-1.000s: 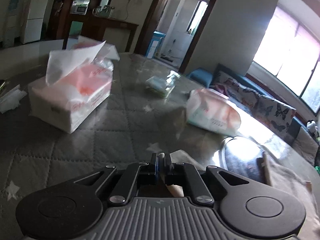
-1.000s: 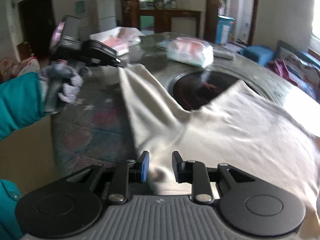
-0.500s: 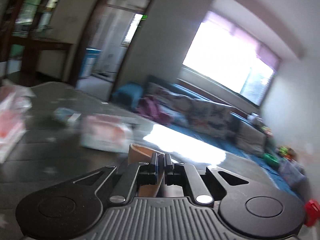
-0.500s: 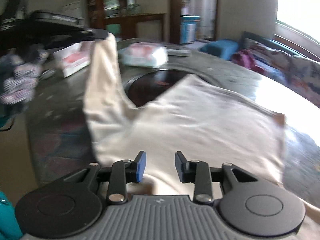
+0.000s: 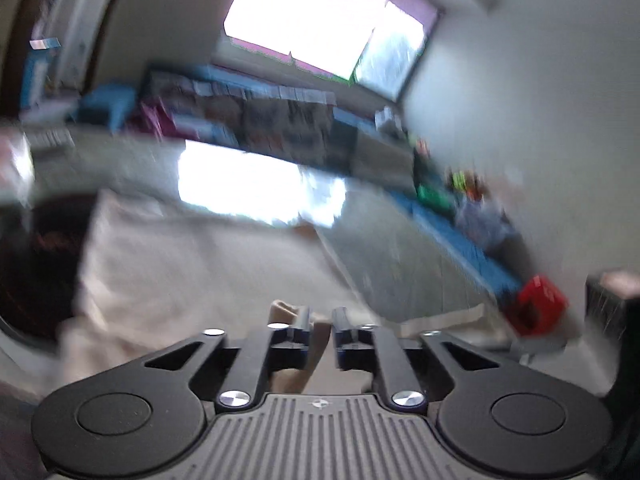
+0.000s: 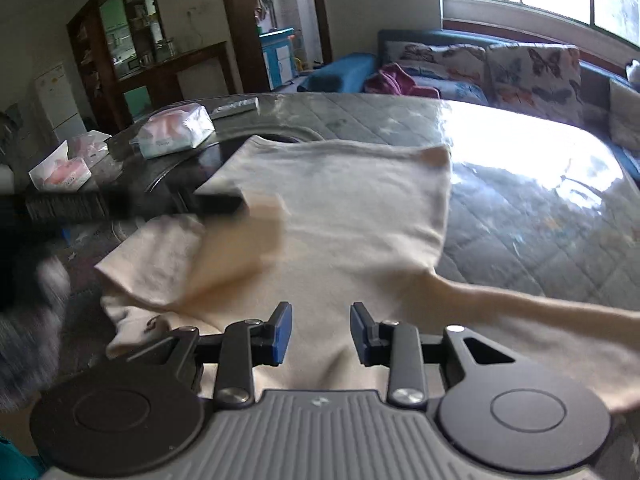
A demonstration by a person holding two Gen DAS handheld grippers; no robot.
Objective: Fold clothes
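My left gripper [image 5: 320, 330] barely pinches the cream cotton shirt's [image 6: 340, 200] sleeve, which may slip and unfold; my right gripper [image 6: 320, 330] hovers spread

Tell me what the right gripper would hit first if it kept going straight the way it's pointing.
Most likely the cream shirt spread on the table. The right gripper, jaws open and empty, points across the cloth, which fills the view just ahead. How high it rides above the cloth is unclear.

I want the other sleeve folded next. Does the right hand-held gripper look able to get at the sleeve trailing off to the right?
Probably yes. The right hand-held gripper is open over the shirt, and the sleeve lies uncovered beside it.
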